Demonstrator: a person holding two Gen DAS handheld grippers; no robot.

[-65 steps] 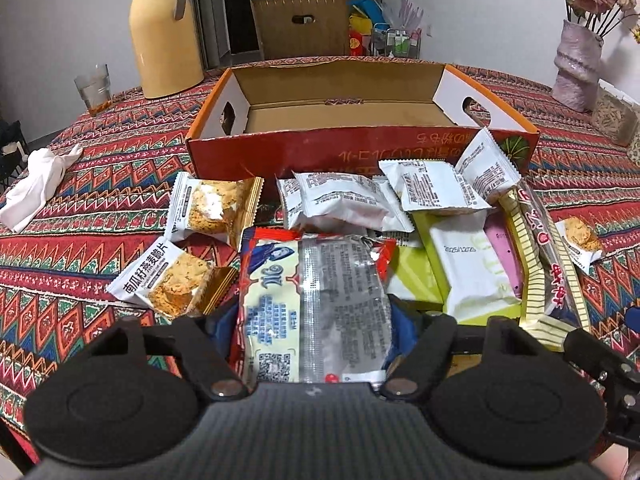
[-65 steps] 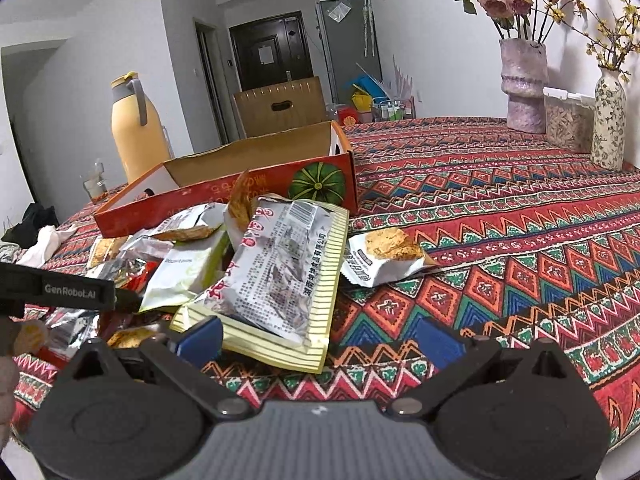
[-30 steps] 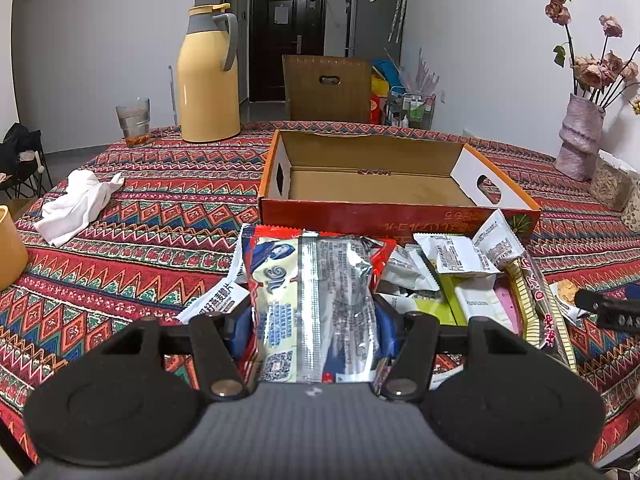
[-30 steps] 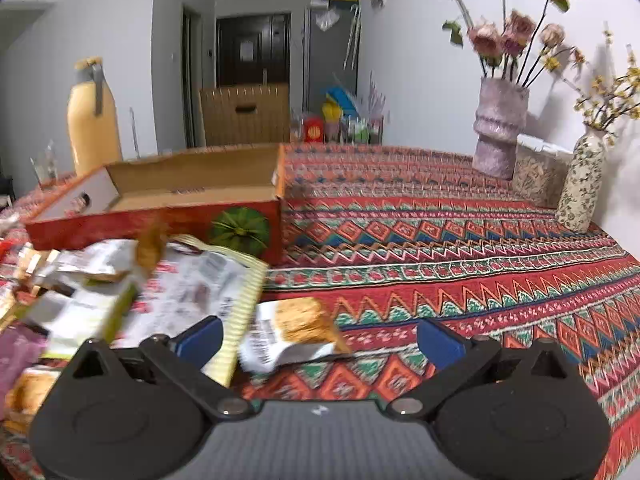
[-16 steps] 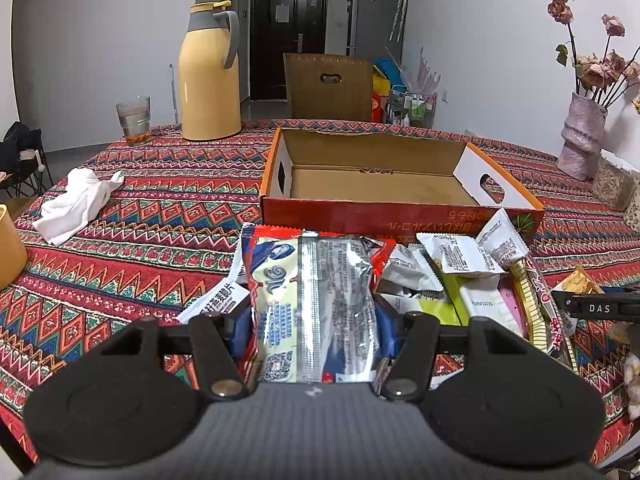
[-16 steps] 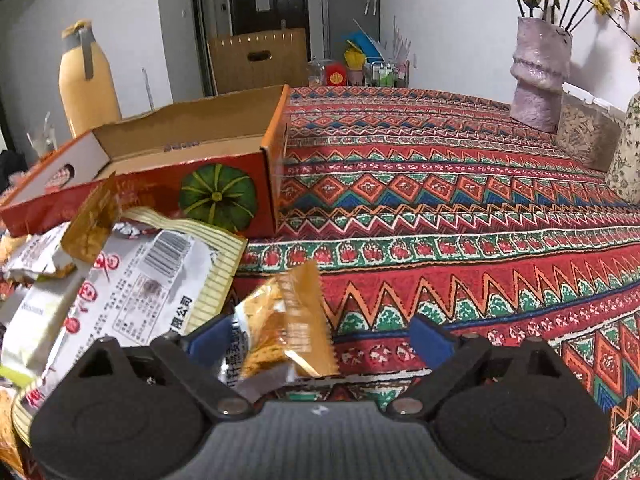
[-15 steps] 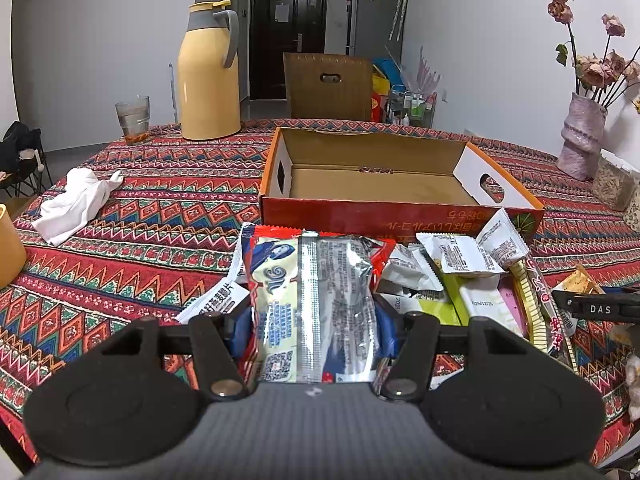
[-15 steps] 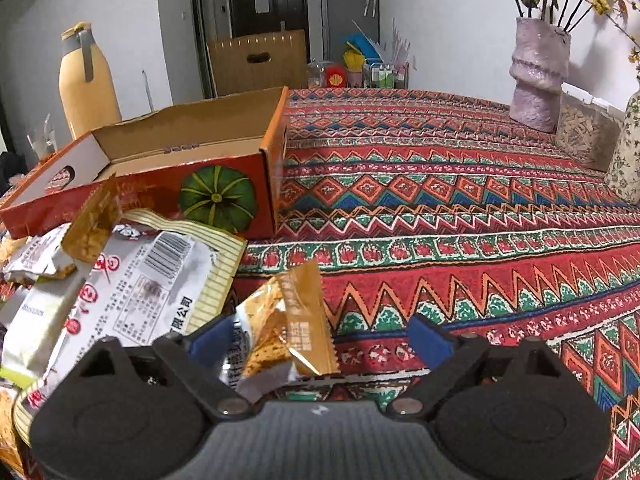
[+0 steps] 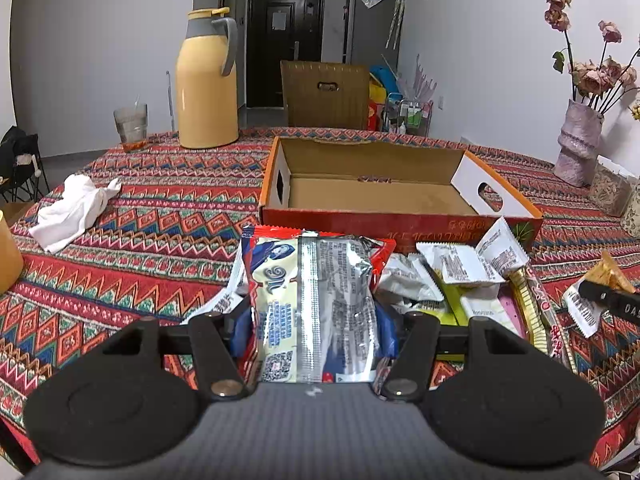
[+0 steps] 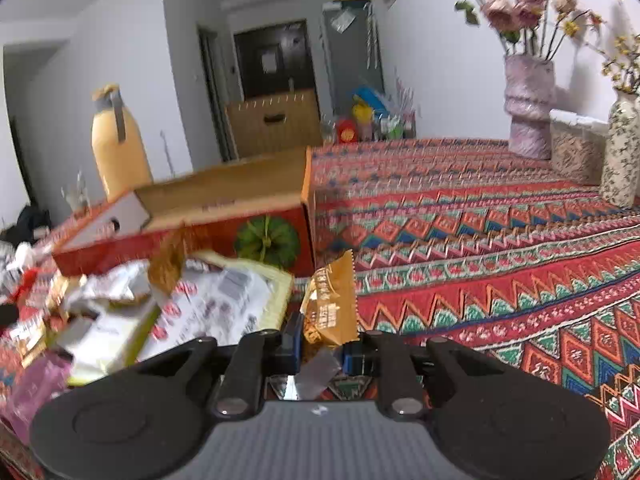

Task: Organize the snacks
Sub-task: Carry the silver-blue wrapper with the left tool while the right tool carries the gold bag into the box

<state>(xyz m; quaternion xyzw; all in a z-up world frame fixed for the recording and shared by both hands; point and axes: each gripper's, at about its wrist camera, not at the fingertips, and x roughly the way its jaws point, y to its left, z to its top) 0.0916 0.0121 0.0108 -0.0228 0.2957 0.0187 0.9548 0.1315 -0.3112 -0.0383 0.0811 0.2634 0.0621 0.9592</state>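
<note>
Behind the snack pile (image 9: 452, 280), the cardboard box (image 9: 400, 222) holds nothing visible.

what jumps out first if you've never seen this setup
Both grippers already hold snacks: the left gripper clamps a large silver packet, the right gripper pinches a small orange packet. Behind the heap of wrappers sits an open orange cardboard box, nothing in it, on a loud zigzag-patterned tablecloth.
</note>
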